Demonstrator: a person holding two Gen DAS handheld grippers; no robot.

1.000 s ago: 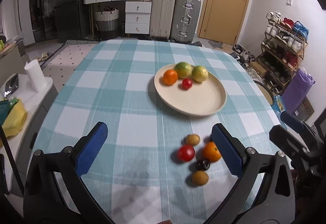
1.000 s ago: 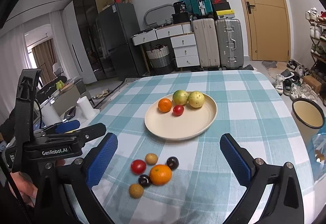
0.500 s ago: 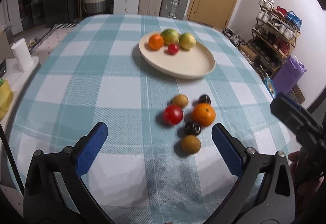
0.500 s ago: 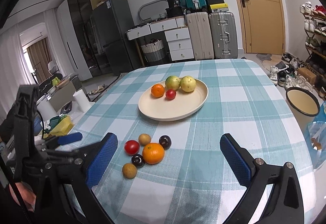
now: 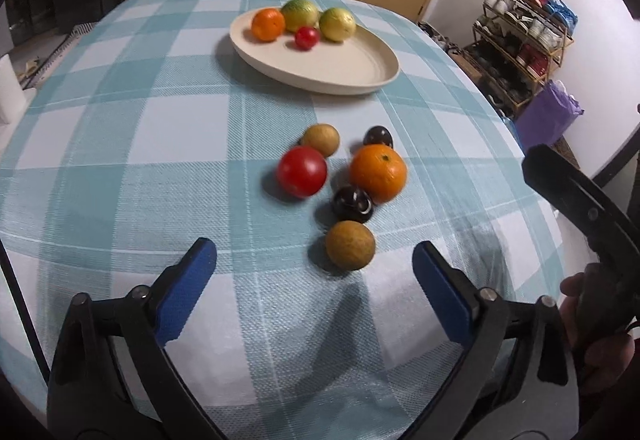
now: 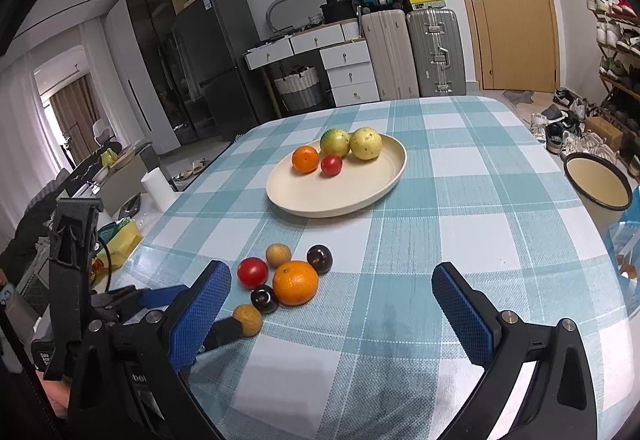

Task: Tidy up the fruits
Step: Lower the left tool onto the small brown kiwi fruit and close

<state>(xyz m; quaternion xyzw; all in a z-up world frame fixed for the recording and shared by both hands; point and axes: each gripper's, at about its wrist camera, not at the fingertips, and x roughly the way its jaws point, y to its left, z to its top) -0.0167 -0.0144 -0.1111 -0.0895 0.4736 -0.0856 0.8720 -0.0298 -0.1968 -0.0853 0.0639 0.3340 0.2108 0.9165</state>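
A cream plate point(image 5: 340, 68) point(image 6: 360, 192) holds an orange, two green-yellow fruits and a small red fruit at the far side. Loose fruits lie on the checked cloth: a red tomato point(image 5: 302, 171) point(image 6: 252, 271), an orange point(image 5: 378, 172) point(image 6: 295, 282), two brown round fruits point(image 5: 350, 245) point(image 5: 321, 139) and two dark round fruits point(image 5: 353, 204) point(image 5: 378, 136). My left gripper point(image 5: 314, 276) is open, low over the cloth just short of the nearest brown fruit. My right gripper point(image 6: 332, 296) is open and empty, with the loose fruits near its left finger.
The table's right edge drops to a shoe rack point(image 5: 524, 36) and a purple bag point(image 5: 548, 116). A cream bowl point(image 6: 598, 184) stands off the table's right side. Suitcases point(image 6: 412, 52) and drawers point(image 6: 348, 68) line the far wall. A paper roll point(image 6: 158, 186) stands at left.
My left gripper has moved forward and down toward the loose fruits, which now look much larger. My right gripper has shifted slightly closer. Both stay open.
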